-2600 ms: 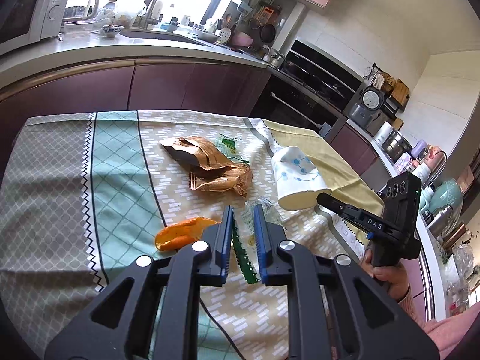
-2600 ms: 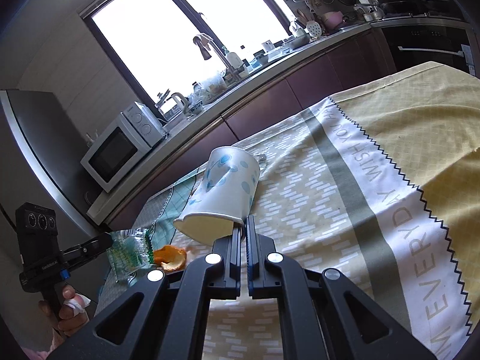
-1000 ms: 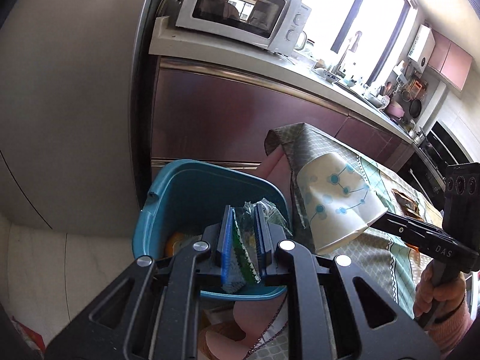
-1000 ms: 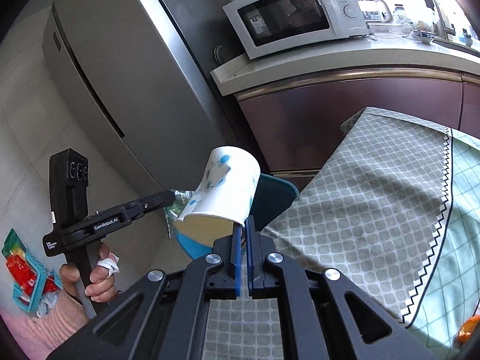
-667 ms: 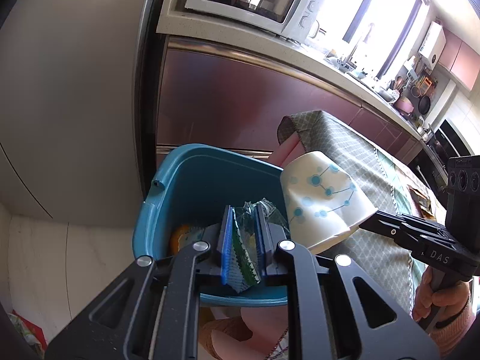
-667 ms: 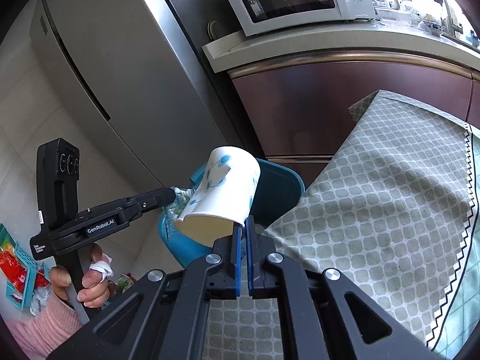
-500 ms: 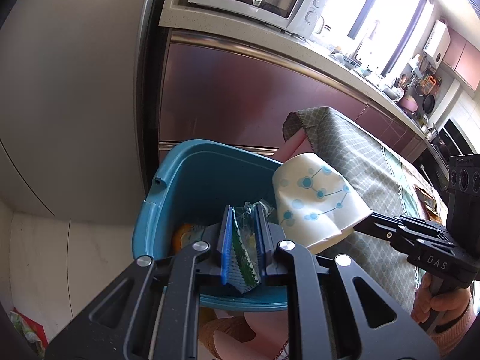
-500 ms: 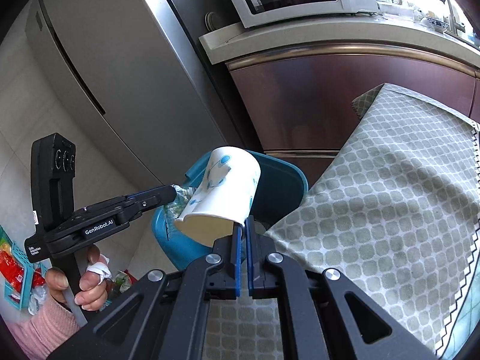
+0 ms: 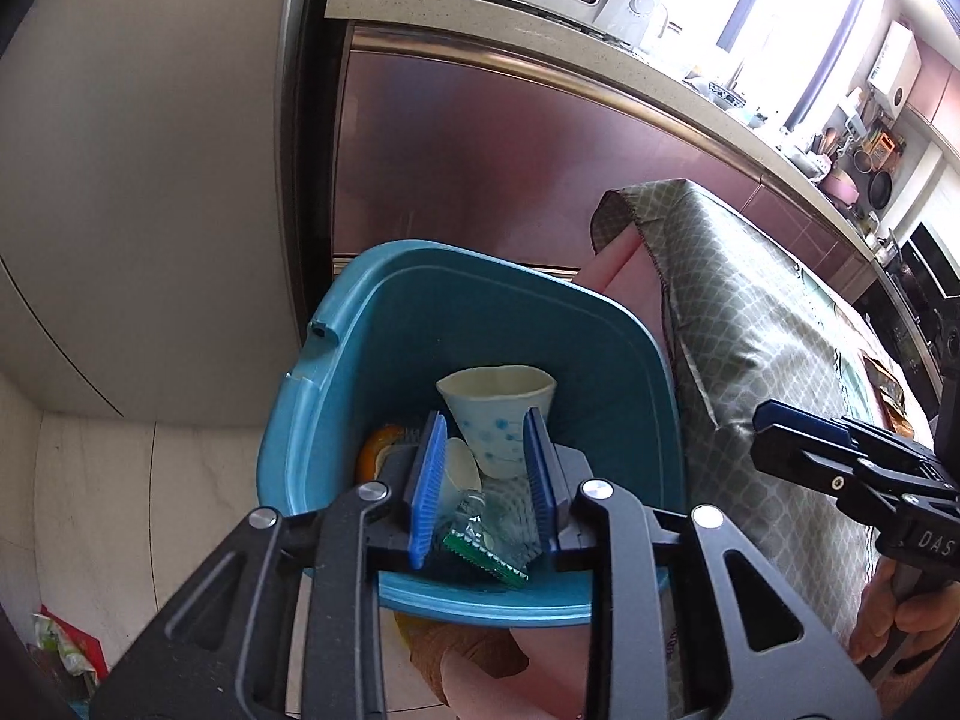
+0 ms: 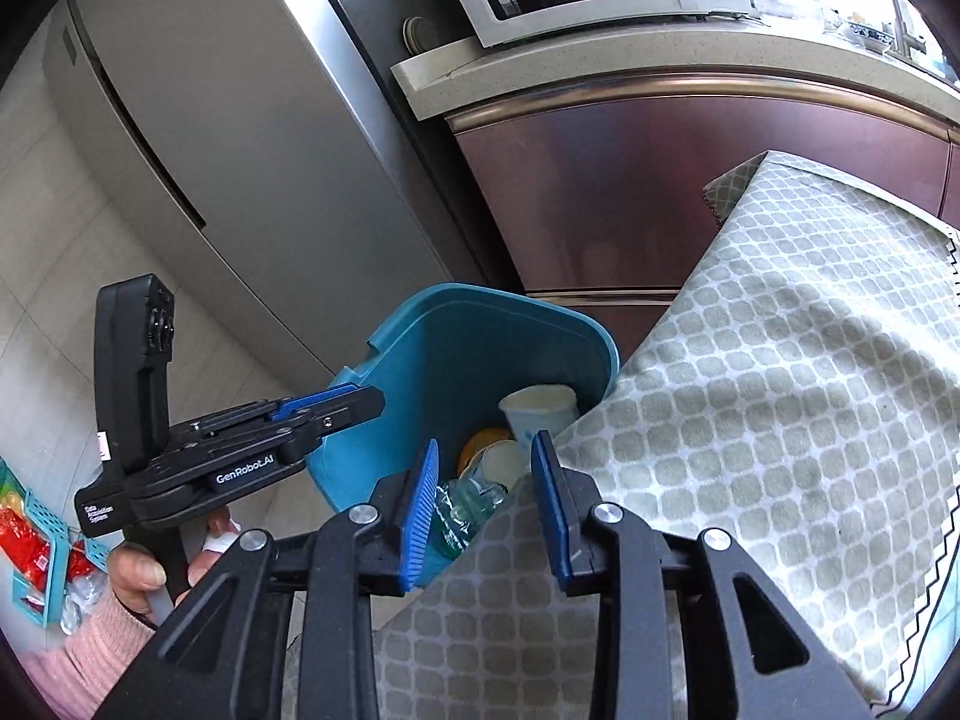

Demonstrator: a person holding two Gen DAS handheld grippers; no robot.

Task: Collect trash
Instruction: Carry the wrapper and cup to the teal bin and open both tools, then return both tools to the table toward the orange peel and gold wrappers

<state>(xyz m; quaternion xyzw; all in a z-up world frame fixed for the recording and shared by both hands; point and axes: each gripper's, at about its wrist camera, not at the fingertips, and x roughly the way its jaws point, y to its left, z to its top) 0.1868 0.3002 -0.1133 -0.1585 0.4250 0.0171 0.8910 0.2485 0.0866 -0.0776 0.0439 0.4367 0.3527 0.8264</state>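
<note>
Paper cup [image 9: 501, 420] now inside blue bin [image 9: 336, 372], both jaws opening

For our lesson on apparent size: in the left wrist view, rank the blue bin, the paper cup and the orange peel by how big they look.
1. Blue bin
2. Paper cup
3. Orange peel, though partly hidden, so unsure

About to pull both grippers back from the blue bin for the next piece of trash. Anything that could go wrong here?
1. The green wrapper lies between the opening pads of the left gripper; it may cling and lift out with it.
2. The right gripper, also opening, hangs over the tablecloth edge draped against the blue bin; a careless pull could snag the cloth.
3. The paper cup stands upright and could tip if bumped.
</note>
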